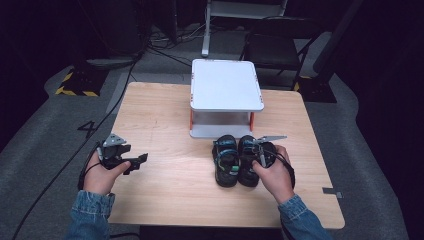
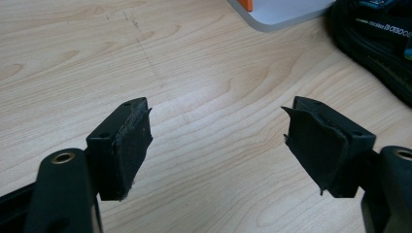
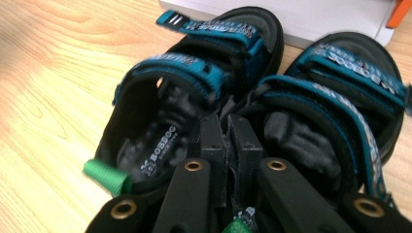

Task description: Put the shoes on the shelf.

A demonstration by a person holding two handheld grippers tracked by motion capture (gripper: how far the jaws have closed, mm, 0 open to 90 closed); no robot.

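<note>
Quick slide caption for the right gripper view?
Right tool shut between the inner edges of two black-and-teal sandals beside the white stand.

A recording studio or lab set-up: a lone pale wood bench [image 1: 165, 120] stands on grey carpet [image 1: 45, 135] with dark surroundings. Cables [image 1: 165, 52] trail across the far floor, yellow-black hazard tape [image 1: 75, 91] marks a stand base at far left, and a black folding chair [image 1: 275, 47] waits behind.
</note>
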